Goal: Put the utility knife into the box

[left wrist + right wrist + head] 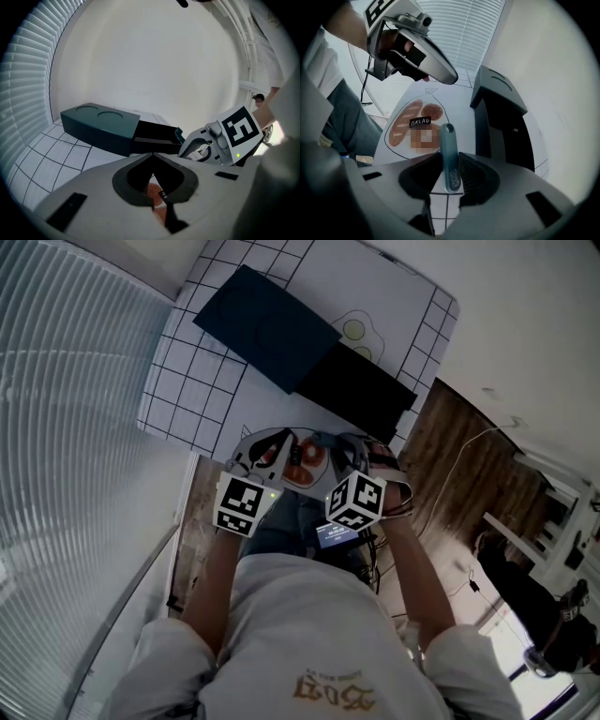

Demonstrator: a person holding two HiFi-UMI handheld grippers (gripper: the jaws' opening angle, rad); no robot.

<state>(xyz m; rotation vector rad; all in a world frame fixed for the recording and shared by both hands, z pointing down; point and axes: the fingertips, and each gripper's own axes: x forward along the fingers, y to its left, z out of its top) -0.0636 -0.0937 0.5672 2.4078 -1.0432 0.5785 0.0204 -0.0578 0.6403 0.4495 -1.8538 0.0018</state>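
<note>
A dark teal box point(267, 326) lies on the checked tablecloth point(197, 381) with its black drawer point(361, 390) pulled out toward the right. In the right gripper view the drawer's opening point(506, 136) lies just right of my jaws. My right gripper point(448, 163) is shut on the blue-grey utility knife point(448, 138), whose handle points forward over the table's near edge. My left gripper point(152, 157) hangs close by on the left, shut with nothing in it, facing the box point(101, 126). Both grippers sit side by side at the near edge in the head view.
A printed bread picture mat point(415, 126) lies on the cloth under the grippers. Window blinds point(75, 427) run along the left side, and a white wall stands behind the table. Wooden floor point(459, 456) and cables show on the right.
</note>
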